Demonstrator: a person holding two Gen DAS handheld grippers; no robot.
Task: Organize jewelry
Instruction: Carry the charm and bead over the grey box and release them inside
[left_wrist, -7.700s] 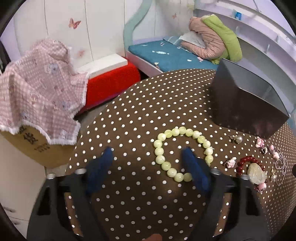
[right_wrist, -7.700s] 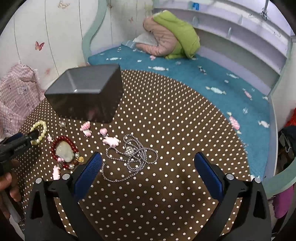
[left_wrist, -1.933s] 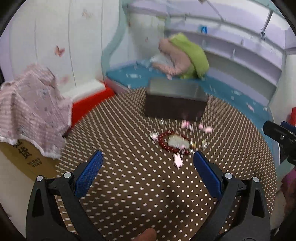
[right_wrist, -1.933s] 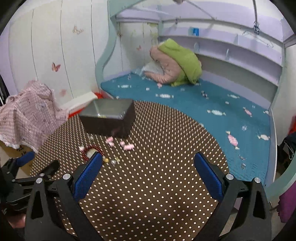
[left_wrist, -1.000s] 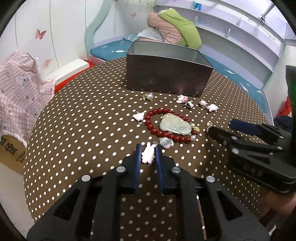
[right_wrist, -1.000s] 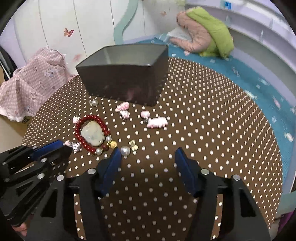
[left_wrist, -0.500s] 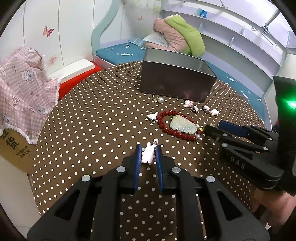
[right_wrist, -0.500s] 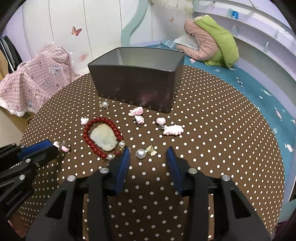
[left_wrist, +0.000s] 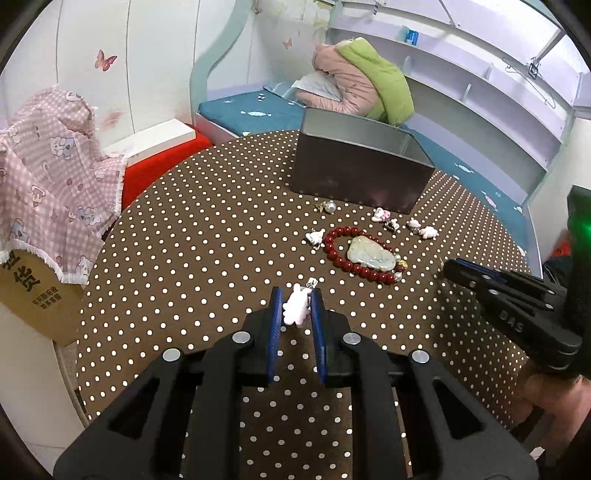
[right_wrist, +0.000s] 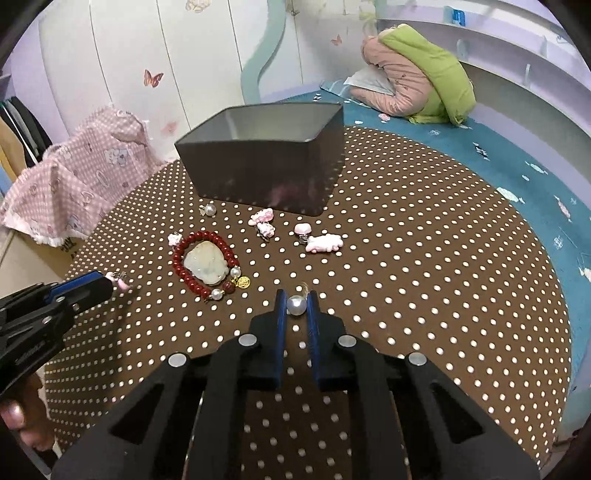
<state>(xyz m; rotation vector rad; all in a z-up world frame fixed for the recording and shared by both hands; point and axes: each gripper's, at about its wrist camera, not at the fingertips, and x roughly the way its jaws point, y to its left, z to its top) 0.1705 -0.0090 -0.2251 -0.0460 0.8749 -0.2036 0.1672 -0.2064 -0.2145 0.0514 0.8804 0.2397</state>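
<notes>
My left gripper (left_wrist: 296, 303) is shut on a pale pink charm (left_wrist: 296, 305) with a small metal clasp, held just above the dotted table (left_wrist: 192, 236). My right gripper (right_wrist: 296, 305) is shut on a white pearl earring (right_wrist: 296, 305). A dark open metal box (right_wrist: 266, 177) stands at the far side of the table; it also shows in the left wrist view (left_wrist: 354, 173). A red bead bracelet (right_wrist: 201, 258) with a pale jade pendant (right_wrist: 206, 264) lies in front of it. Several small pink charms (right_wrist: 324, 243) and a pearl (right_wrist: 210, 209) lie near the box.
The table is round with a brown white-dotted cloth. A pink checked cloth over a cardboard box (left_wrist: 44, 206) stands left of it. A teal bench (right_wrist: 517, 177) with a pink and green jacket (right_wrist: 417, 85) runs behind and to the right.
My right gripper has closed on the white pearl earring. My left gripper has kept hold of the pink charm and drawn back a little from the box.
</notes>
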